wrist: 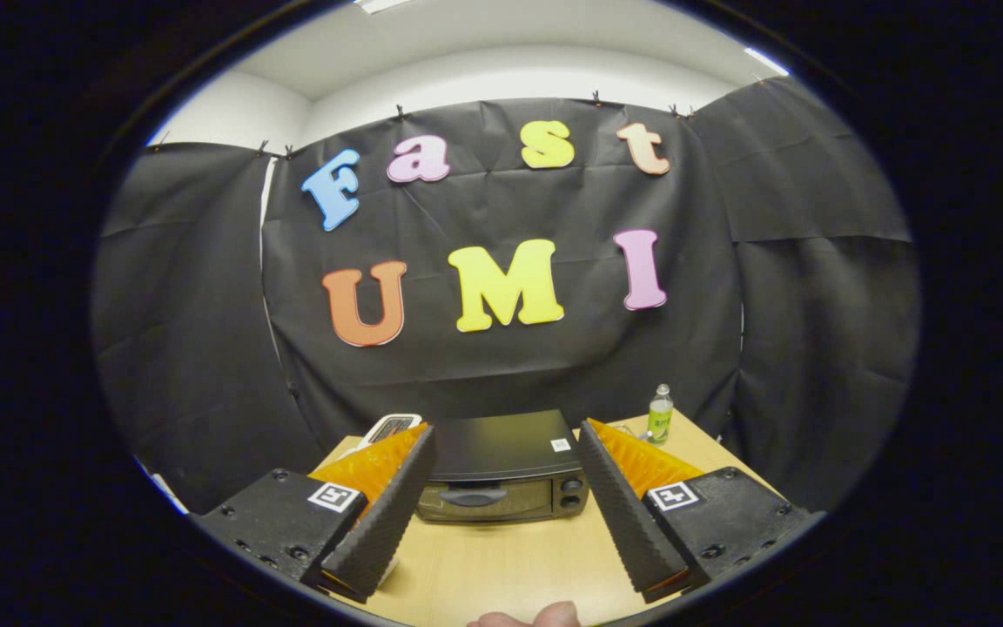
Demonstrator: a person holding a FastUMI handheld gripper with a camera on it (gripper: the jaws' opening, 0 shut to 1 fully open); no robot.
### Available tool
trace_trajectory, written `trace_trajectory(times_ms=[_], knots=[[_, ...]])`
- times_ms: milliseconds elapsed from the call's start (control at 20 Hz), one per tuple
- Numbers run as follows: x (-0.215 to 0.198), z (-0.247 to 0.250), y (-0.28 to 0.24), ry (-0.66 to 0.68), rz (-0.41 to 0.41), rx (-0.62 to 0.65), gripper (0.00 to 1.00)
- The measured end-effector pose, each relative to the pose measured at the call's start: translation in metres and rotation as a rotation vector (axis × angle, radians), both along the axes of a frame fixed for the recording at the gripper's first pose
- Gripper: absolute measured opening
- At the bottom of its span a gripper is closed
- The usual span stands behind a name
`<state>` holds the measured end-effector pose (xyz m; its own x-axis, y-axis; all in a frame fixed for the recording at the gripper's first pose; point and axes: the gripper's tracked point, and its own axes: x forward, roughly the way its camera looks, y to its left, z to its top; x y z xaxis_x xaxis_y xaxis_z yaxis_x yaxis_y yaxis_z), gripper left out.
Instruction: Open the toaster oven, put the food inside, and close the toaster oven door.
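1. A black oven [501, 470] stood on a pale wooden table [510, 566], its door shut and a handle across the front.
2. Two knobs sat on the right side of the oven's front.
3. The gripper [506, 440] hung above the table on the near side of the oven, spread wide and holding nothing; the oven showed between its fingers.
4. A small clear bottle [660, 414] with a green label stood upright to the right of the oven, near the table's far edge.
5. A white object [390, 427] lay left of the oven, partly hidden by a finger.
6. Part of a hand [528, 616] showed at the table's near edge, in front of the oven.
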<state>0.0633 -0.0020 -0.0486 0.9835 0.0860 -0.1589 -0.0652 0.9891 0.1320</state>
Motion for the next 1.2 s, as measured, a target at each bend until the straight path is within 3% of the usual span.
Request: trace_trajectory(times_ms=[500,800,1200], knots=[[0.093,-0.087,0.037,0.111,0.052,-0.033,1.00],[0.147,-0.166,0.061,0.172,0.074,-0.107,1.00],[0.172,-0.239,0.080,0.289,0.079,-0.145,1.00]])
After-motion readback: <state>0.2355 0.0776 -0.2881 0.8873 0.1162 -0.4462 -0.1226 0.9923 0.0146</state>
